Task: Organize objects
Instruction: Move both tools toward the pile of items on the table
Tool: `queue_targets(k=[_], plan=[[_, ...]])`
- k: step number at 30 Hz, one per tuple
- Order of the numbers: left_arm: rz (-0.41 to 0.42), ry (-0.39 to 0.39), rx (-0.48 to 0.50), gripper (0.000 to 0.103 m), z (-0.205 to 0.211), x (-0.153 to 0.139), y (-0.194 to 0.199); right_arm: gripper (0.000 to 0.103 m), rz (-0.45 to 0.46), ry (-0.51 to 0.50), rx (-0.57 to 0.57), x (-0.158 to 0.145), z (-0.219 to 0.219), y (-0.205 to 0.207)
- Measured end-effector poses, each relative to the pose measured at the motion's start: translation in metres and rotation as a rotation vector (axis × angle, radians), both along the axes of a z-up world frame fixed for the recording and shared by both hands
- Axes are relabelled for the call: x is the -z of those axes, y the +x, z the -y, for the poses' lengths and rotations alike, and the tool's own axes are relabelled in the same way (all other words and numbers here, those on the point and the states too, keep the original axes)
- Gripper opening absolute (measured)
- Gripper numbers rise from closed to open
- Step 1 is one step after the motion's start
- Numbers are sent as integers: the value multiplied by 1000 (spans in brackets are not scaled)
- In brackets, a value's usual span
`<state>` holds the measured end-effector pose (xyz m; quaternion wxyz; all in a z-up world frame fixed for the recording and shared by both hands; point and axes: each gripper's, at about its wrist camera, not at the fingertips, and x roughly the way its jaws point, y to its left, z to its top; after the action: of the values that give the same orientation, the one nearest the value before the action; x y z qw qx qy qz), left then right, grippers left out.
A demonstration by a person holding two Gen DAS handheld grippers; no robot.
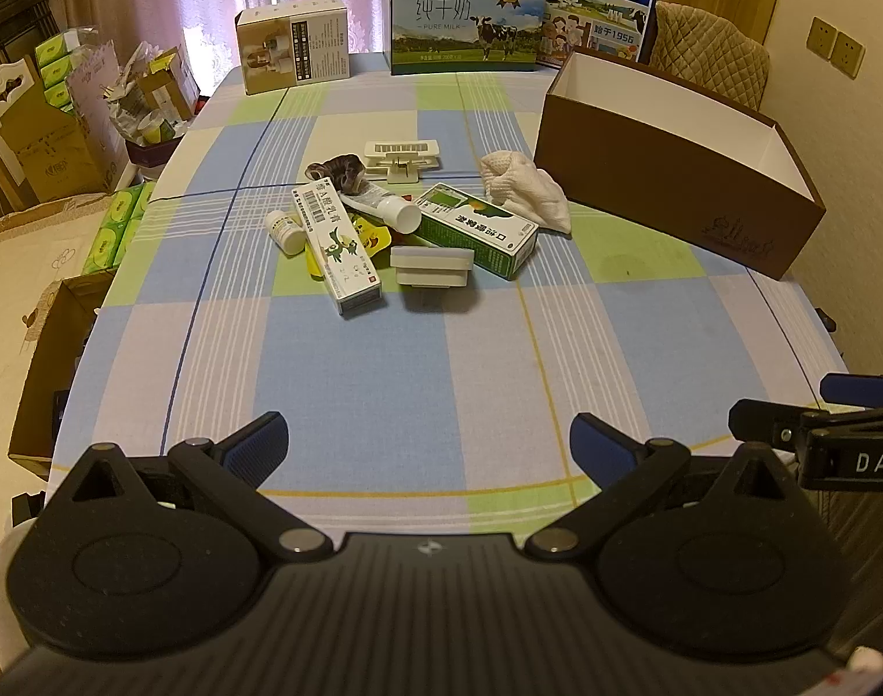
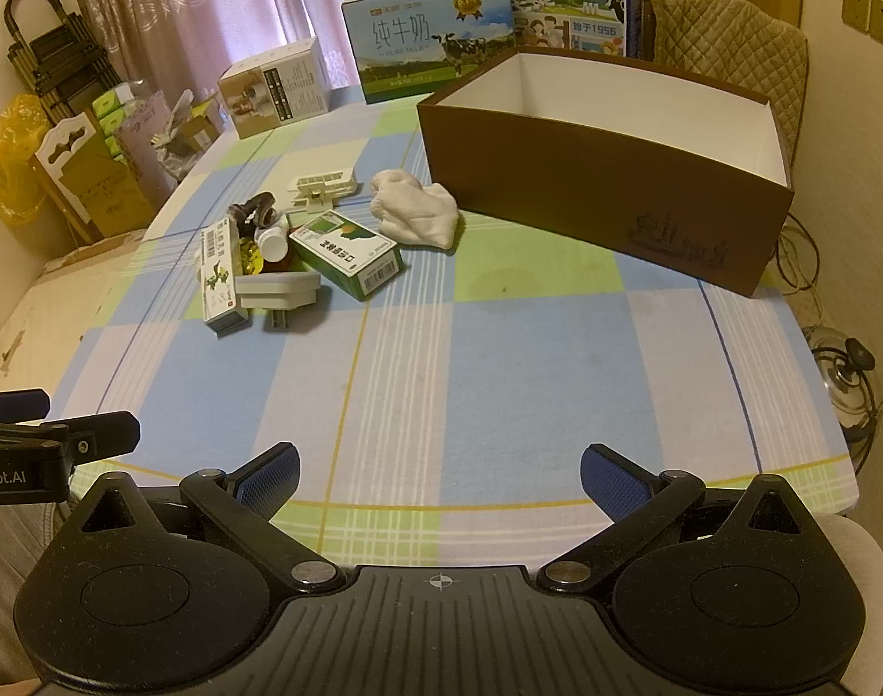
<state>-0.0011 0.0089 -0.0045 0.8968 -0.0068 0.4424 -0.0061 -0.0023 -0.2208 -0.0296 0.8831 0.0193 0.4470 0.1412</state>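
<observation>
Nothing sorted yet, by the look of it — a loose pile mid-worktop: green carton (image 2: 348, 255), long white carton (image 1: 335, 243), small white bottle (image 1: 284, 230), white tube (image 1: 383, 207), white plug adapter (image 2: 276, 290), white clip holder (image 1: 403, 158), a small patterned thing too blurred to name. White cloth (image 2: 415, 211) just beside the pile, near the brown box (image 2: 603, 185). Brown box open-topped on the right of the worktop (image 2: 499, 377), white walls bare, floor hidden. Left gripper (image 1: 429, 443) and right gripper (image 2: 440, 472) both spread wide, holding nothing, well short of the pile — every item left to move.
</observation>
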Motion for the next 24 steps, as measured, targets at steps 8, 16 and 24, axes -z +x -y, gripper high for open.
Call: queue_targets(k=[8,16,24], plan=[[-4,-1,2,102,-3,5,-2,101,-2,-1,0,1,-1,2],[-10,1,-1,102,2,14,6,101,-5,-3,-4,5,-1,2],[-19,0,-7,102,2,13,10,101,-18,-7,-11,5,-5,9]])
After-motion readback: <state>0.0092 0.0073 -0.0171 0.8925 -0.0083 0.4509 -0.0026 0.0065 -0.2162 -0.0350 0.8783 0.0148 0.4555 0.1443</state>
